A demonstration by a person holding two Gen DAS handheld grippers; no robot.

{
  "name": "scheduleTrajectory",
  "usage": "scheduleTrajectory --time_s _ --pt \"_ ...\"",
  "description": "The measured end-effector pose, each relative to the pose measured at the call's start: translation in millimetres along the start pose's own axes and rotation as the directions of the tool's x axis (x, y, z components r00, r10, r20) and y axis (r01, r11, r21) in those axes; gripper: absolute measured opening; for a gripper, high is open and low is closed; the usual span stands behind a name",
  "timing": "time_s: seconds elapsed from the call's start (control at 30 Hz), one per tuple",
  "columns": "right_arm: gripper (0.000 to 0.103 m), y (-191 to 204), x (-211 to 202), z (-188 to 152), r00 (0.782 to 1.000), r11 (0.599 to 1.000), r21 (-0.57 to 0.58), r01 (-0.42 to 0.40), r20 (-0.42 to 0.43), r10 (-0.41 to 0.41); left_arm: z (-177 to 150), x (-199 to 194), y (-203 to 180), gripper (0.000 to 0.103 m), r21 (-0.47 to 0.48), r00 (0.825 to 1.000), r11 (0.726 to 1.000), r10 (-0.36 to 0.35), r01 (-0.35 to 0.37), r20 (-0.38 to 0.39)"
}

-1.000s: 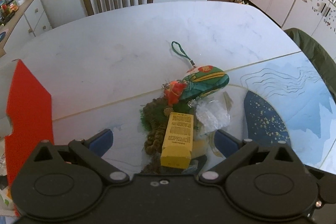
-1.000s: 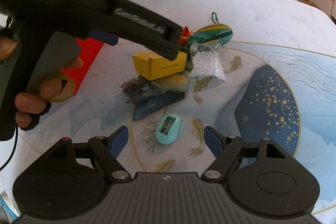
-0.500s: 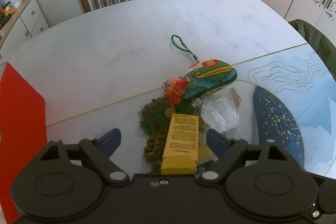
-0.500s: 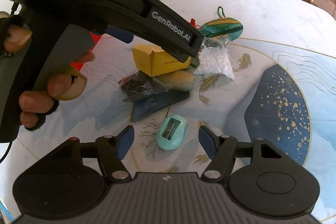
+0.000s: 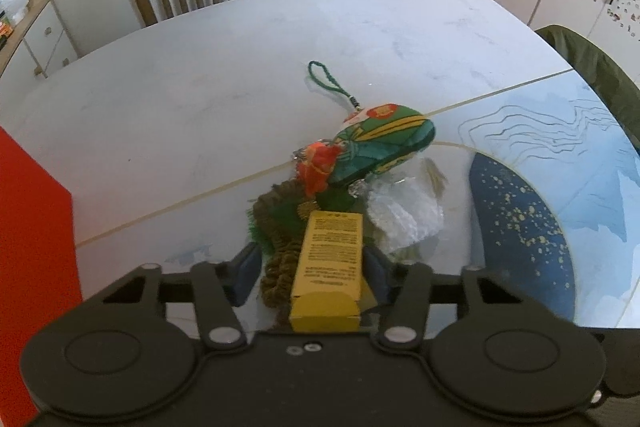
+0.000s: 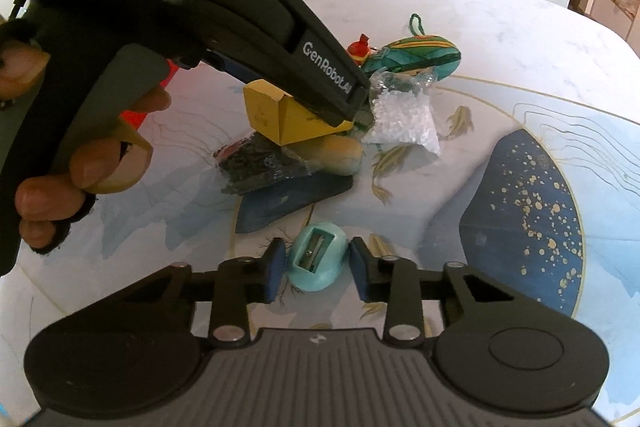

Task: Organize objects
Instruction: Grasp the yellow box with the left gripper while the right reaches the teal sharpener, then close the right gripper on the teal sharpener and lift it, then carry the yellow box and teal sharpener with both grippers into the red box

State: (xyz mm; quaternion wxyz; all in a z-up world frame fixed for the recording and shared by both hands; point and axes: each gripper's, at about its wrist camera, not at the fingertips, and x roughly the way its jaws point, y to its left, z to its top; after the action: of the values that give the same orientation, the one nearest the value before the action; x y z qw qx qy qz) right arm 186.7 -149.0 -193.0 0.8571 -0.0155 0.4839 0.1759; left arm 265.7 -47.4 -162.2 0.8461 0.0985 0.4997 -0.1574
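1. Closing in on two things at once: my left gripper (image 5: 308, 267) has narrowed its blue pads around the yellow carton (image 5: 328, 267) compared with a second ago. The right-hand pad looks to be touching the carton's side, while the left-hand pad stands a little off it with the brown braided cord (image 5: 280, 267) between. So it is partly shut and not yet clamped, as far as I can judge.

2. My right gripper (image 6: 314, 267) has come down and narrowed too, and its pads now flank the teal pencil sharpener (image 6: 318, 261) closely on both sides. Whether they press it I cannot tell, because a sliver of gap seems to remain.

3. Seen from the right wrist, the carton (image 6: 288, 117) lies on top of the pile, over a tan oblong thing (image 6: 340, 157) and a dark wrapped packet (image 6: 260, 167). The sharpener lies apart on the table (image 6: 500, 39), nearer to me.

4. Beyond these, the green patterned pouch (image 5: 380, 143) with its loop and the clear bag of white bits (image 6: 400, 119) lie untouched at the far side of the pile.

5. In my judgement both grasps are nearly made. Next comes squeezing fully, then lifting each clear of the heap without dragging the cord along.
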Motion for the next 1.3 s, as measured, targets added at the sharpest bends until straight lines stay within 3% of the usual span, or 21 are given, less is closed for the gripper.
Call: scheduleTrajectory --time_s 0.13,0.23,0.8,1.3 --pt "0.033 -2.5 -1.1 -0.2 1.0 1.0 0.015 -0.005 -0.002 0.005 1.1 -0.4 -1.8 0.034 0.001 1.0 1.0 -0.027 0.027 0.001" --pt "0.033 -4.6 -3.1 -0.8 1.0 1.0 0.029 -0.008 -0.003 0.008 2.2 -1.9 -1.9 0.029 -0.005 0.999 0.999 -0.036 0.036 0.001" --pt "0.033 -19.7 -50.1 3.3 0.999 0.992 0.122 -0.024 0.046 0.018 -3.5 -45.6 13.1 0.028 -0.062 0.995 0.995 -0.074 0.078 0.066" --pt "0.033 9.9 -107.3 37.4 0.991 0.998 0.041 -0.054 0.125 0.048 -22.5 -118.8 52.4 0.028 -0.143 0.986 0.984 -0.09 0.11 0.141"
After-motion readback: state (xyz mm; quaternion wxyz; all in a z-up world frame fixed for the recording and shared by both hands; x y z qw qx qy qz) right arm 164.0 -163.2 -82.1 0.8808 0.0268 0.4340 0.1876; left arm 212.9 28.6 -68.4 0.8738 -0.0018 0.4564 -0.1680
